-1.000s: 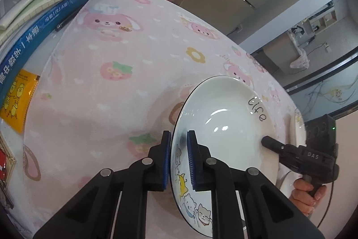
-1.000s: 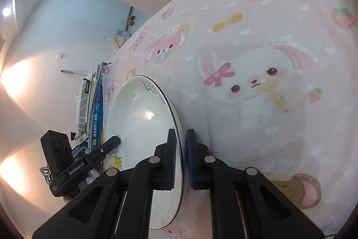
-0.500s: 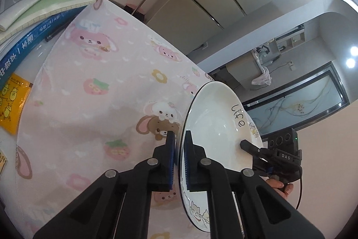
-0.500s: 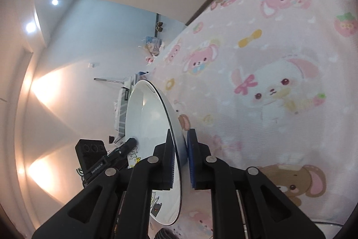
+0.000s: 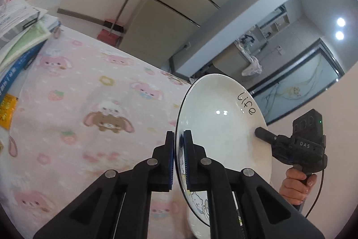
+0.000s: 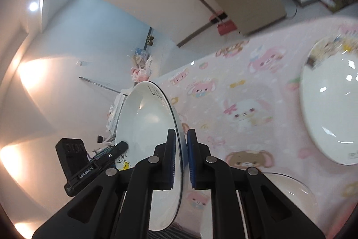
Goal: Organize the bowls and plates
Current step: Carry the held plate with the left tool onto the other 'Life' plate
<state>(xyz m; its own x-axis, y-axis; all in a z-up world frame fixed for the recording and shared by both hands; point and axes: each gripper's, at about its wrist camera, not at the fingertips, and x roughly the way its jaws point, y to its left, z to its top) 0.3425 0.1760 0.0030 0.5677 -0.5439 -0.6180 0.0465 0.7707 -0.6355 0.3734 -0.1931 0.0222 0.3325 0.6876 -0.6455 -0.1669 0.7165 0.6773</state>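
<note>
White plate (image 5: 223,131) (lettered "Life") held tilted above the pink cartoon tablecloth (image 5: 89,104), left gripper (image 5: 178,162) pinching its near rim, right gripper (image 6: 181,160) clamped on the opposite rim, second plate (image 6: 331,113) lying on the cloth.

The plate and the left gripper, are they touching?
Touching. The left wrist view shows the left gripper with its blue pads closed on the rim of the plate.

Occlusions and cut-offs, both wrist views

Held plate (image 5: 223,133): lower rim hidden behind left gripper's fingers (image 5: 190,160). Second plate (image 6: 331,109), right of right gripper's fingers (image 6: 192,158): motion-blurred, cropped by frame edge. Book stack (image 5: 20,37), far left of the fingers: cropped, spine text illegible.
</note>
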